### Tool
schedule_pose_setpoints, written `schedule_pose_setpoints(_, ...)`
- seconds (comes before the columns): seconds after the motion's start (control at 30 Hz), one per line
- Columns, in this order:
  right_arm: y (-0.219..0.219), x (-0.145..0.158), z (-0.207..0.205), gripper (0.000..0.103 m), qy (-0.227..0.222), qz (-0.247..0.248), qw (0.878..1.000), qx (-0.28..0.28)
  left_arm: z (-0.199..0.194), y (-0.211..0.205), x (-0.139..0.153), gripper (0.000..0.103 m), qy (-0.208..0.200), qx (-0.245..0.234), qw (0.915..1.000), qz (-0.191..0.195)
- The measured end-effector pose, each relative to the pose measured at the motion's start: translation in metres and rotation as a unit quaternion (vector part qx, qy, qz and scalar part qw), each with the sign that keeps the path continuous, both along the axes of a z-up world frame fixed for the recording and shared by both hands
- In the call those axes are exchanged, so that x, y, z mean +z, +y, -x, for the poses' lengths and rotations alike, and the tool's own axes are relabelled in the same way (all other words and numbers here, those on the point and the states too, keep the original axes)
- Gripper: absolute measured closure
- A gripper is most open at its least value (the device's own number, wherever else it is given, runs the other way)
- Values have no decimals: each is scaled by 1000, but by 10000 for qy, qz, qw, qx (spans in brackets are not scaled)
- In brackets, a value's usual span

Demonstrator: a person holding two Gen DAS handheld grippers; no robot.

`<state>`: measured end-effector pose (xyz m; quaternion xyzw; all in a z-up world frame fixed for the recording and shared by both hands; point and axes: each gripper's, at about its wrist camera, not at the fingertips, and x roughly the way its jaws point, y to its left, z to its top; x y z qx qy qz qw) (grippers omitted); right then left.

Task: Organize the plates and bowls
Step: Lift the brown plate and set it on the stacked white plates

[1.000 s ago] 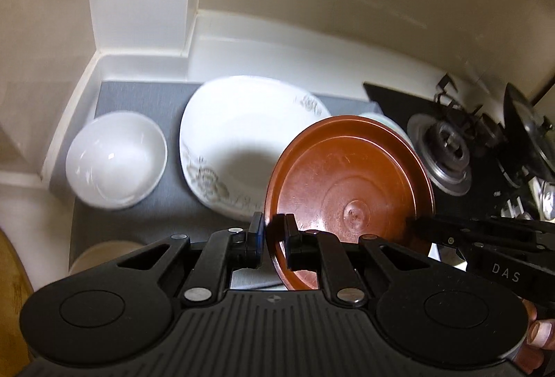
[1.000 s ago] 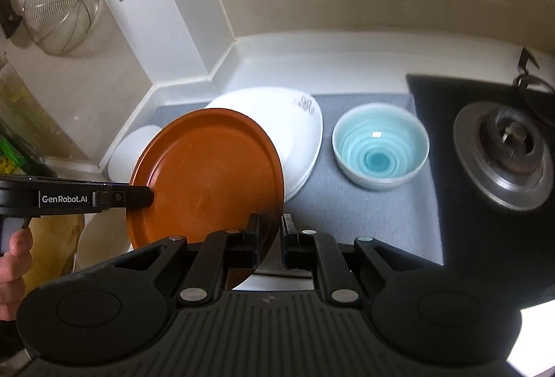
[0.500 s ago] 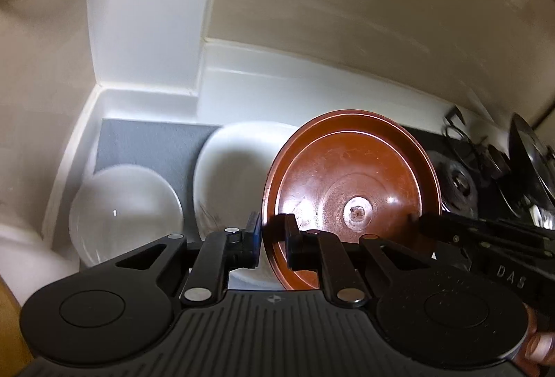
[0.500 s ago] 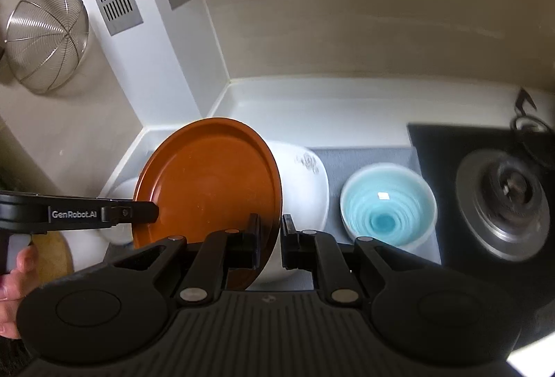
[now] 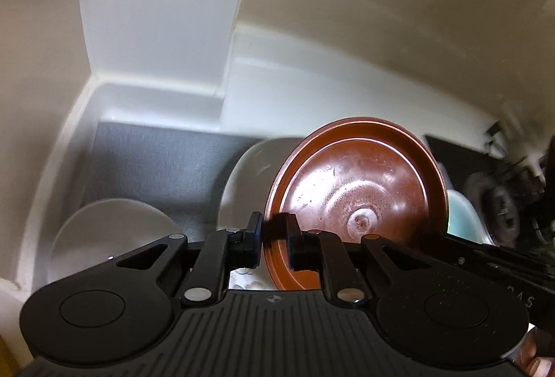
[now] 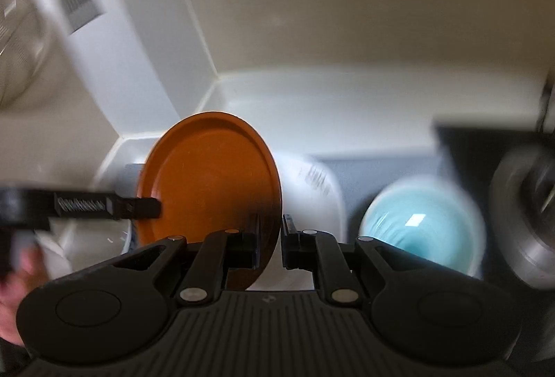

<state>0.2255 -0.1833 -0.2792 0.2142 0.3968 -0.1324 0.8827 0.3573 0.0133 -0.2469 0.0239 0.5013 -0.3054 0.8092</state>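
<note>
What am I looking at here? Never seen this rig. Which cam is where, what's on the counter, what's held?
No robot arm: a person carries a two-finger gripper in each hand, each with a fisheye camera looking along its fingers. The black shapes at the bottom of each picture are that gripper's own body.

Left-wrist view: the left gripper is shut on the rim of a brown plate, seen from its underside. Right-wrist view: the right gripper is shut on the opposite rim, showing the plate's top. Each view also catches the other gripper reaching in from the side.

Under the plate, on a grey mat: a large white plate, a white bowl and a light blue bowl. A stove burner sits further right. The right view is motion-blurred.
</note>
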Motion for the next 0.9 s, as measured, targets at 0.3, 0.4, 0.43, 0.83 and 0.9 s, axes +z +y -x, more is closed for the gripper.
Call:
schedule_pose_setpoints(0.3, -11, -48, -6, 93, 256, -301, 9988, -281, -13, -10, -36, 94, 231, 60, 9996, -176)
schedule_pose_setpoints(0.4, -15, -60, -4, 93, 327, -299, 9986, -296, -13, -9, -43, 98, 131, -18, 9997, -187)
schedule_pose_setpoints(0.43, -17, -62, -3, 93, 237, -384, 9984, -331, -11, -10, -42, 98, 77, -27, 9996, -253)
schedule_pose_setpoints(0.83, 8, -29, 22, 64, -270, -393, 9974, -539, 15, 58, 12, 63, -270, 415, 9985, -214)
schedule_pose_setpoints(0.9, 26, -24, 18, 42, -402, -462, 9980, -141, 31, 76, 24, 48, -769, 541, 9951, -311)
